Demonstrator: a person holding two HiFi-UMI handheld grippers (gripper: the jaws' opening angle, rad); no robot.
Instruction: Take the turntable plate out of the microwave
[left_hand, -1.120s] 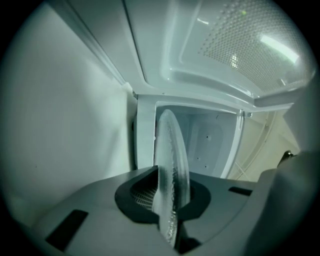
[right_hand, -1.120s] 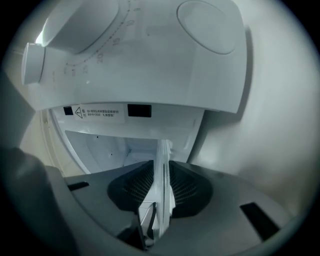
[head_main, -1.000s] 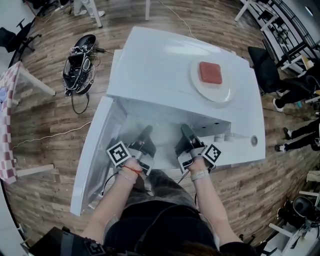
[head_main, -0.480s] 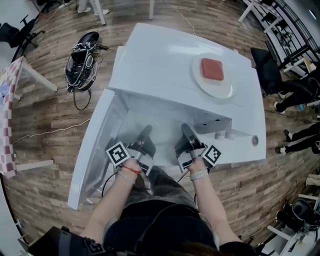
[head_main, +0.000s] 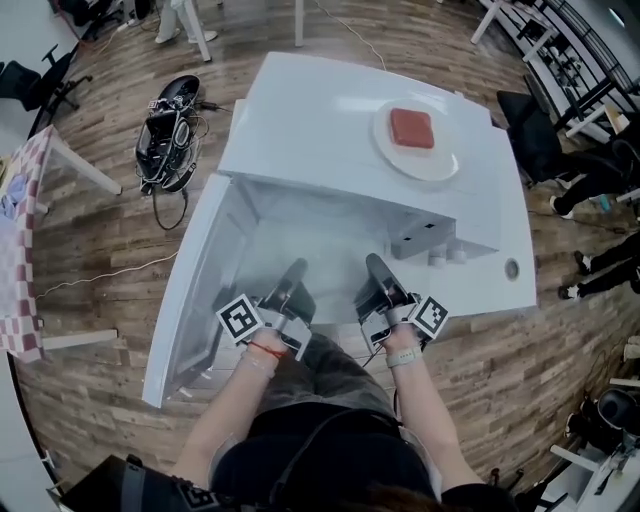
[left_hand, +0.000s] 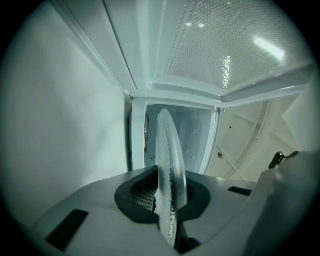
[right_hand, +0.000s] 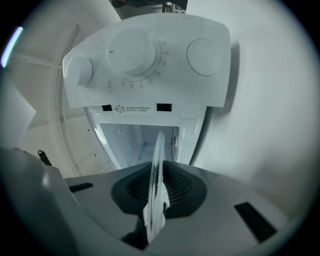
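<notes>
The clear glass turntable plate (left_hand: 169, 165) stands edge-on between the dark pads of my left gripper (left_hand: 169, 202), which is shut on its rim. My right gripper (right_hand: 155, 200) is shut on the opposite rim of the plate (right_hand: 156, 170). In the head view both grippers, left (head_main: 292, 275) and right (head_main: 377, 270), reach side by side into the mouth of the white microwave (head_main: 320, 110); the glass between them hardly shows. The microwave door (head_main: 190, 290) hangs open at the left. The control panel (right_hand: 145, 60) with its dials fills the top of the right gripper view.
On top of the microwave sits a white dish (head_main: 443, 163) with a red block (head_main: 412, 128). A black bag with cables (head_main: 170, 125) lies on the wooden floor at the left. A checked cloth table (head_main: 18, 210) stands far left; seated people's legs (head_main: 600, 180) are at the right.
Both grippers have drawn back a little toward the person, carrying the plate out of the microwave's cavity.
</notes>
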